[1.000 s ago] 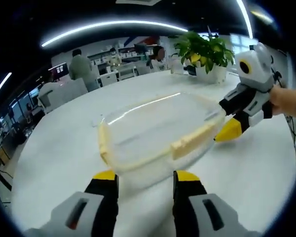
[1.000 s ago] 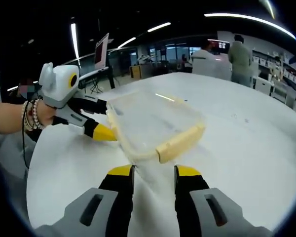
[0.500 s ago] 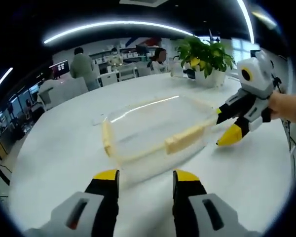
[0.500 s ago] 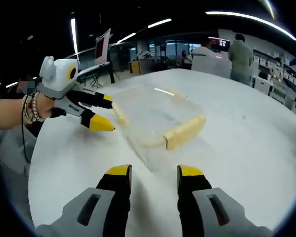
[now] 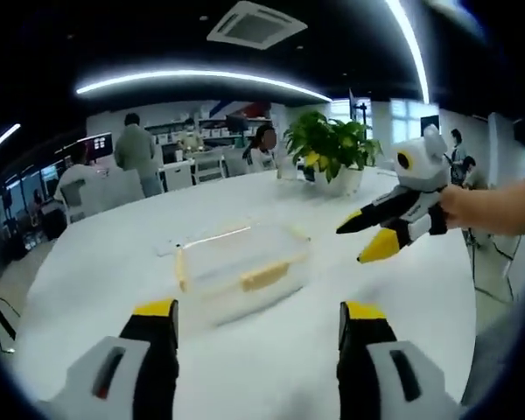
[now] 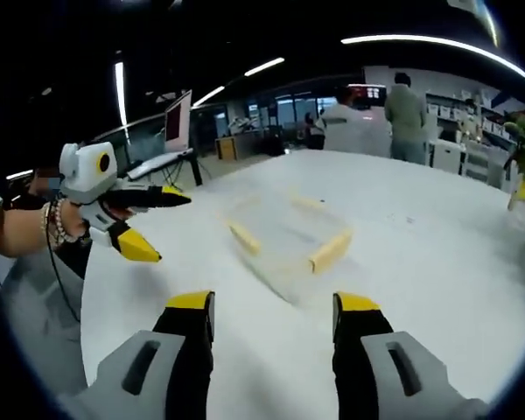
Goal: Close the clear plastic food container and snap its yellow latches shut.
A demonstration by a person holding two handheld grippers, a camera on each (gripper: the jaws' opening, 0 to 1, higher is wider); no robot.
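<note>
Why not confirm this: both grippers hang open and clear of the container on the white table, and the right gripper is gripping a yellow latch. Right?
Not quite. The right gripper grips nothing: the left gripper view shows it open, away from the container and its yellow latch. The left gripper and white table are as stated.

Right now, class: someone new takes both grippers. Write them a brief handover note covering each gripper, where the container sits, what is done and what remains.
Left gripper: open, holding nothing, away from the container.
Right gripper: open, holding nothing, also away from it.
Clear plastic food container: on the white round table, lid on, between the two grippers.
Yellow latches: they appear folded down along the sides, but blur hides whether each is fully snapped.
Done: the lid seems closed.
Left: check every latch and press any loose one home.
</note>
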